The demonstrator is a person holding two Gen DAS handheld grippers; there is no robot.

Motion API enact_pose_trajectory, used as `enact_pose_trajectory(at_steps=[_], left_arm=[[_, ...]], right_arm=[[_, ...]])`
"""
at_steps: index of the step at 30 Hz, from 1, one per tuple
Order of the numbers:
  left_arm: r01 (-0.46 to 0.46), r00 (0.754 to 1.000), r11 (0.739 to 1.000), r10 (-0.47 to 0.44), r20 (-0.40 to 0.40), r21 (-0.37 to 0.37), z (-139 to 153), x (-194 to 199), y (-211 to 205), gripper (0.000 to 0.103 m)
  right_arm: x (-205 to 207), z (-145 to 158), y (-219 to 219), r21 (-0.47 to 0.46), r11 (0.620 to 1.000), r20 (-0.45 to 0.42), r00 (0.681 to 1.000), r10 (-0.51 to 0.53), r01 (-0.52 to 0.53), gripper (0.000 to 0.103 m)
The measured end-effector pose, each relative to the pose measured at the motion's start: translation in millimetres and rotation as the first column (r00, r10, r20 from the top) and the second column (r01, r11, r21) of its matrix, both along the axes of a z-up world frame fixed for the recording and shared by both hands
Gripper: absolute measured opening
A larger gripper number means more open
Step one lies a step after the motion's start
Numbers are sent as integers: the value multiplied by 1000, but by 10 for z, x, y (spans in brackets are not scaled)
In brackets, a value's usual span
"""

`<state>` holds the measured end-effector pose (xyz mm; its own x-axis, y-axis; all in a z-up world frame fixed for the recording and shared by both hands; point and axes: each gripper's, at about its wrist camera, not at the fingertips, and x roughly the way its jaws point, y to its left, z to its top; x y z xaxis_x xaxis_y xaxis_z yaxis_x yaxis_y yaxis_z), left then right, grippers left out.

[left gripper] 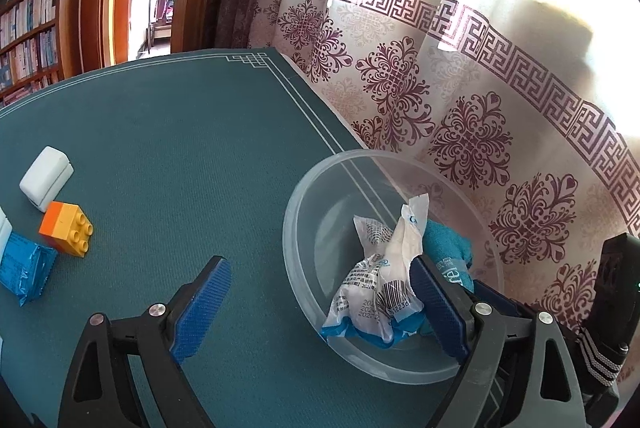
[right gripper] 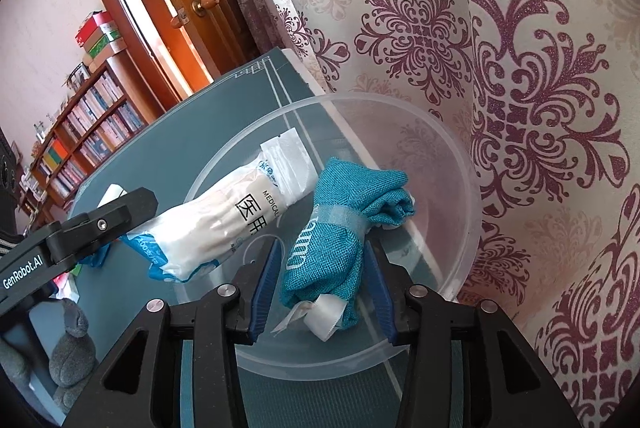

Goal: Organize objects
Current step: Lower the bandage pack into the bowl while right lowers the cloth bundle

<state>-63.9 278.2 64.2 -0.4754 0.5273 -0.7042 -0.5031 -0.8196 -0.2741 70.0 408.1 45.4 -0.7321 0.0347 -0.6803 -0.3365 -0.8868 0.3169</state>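
A clear plastic bowl stands at the right edge of the green table mat. In it lie a white medical packet and a rolled teal cloth. My left gripper is open wide, its right finger inside the bowl beside the packet, its left finger over the mat. In the right wrist view the teal cloth lies in the bowl between the pads of my right gripper, with a thin gap on each side. The packet lies to its left.
A white block, an orange-and-yellow toy brick and a blue packet lie at the mat's left. A patterned curtain hangs right behind the bowl. A grey stuffed toy sits below the table edge.
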Motion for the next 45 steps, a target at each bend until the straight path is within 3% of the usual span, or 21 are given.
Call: enact_pose_trajectory(at_steps=[3, 8, 14, 18, 23, 27, 33, 37, 45], left_arm=[[48, 998, 999, -48, 40, -9, -100, 61, 117, 93], [74, 997, 997, -74, 25, -19, -97, 157, 167, 93], [33, 999, 999, -33, -28, -23, 17, 152, 66, 93], [-19, 997, 996, 11, -81, -87, -1, 129, 64, 93], [-31, 998, 989, 22, -63, -142, -130, 50, 140, 93], [-2, 998, 990, -7, -66, -143, -124, 69, 236, 94], [101, 995, 989, -100, 13, -105, -176, 144, 352, 94], [99, 995, 989, -97, 23, -109, -224, 185, 334, 94], [51, 996, 991, -60, -65, -125, -100, 284, 181, 94]], right_arm=[[9, 8, 13, 10, 1000, 2, 1000, -19, 19, 47], [57, 58, 72, 58, 995, -4, 997, -78, 78, 47], [76, 94, 85, 62, 994, -20, 996, -92, 93, 47], [88, 114, 93, 67, 993, -29, 994, -101, 102, 47], [107, 140, 105, 68, 991, -43, 993, -112, 115, 47], [111, 154, 120, 67, 990, -51, 992, -118, 121, 47], [136, 173, 159, 62, 988, -64, 989, -137, 141, 47], [167, 206, 194, 54, 986, -80, 985, -151, 156, 47], [160, 238, 147, 58, 987, -88, 986, -142, 147, 47]])
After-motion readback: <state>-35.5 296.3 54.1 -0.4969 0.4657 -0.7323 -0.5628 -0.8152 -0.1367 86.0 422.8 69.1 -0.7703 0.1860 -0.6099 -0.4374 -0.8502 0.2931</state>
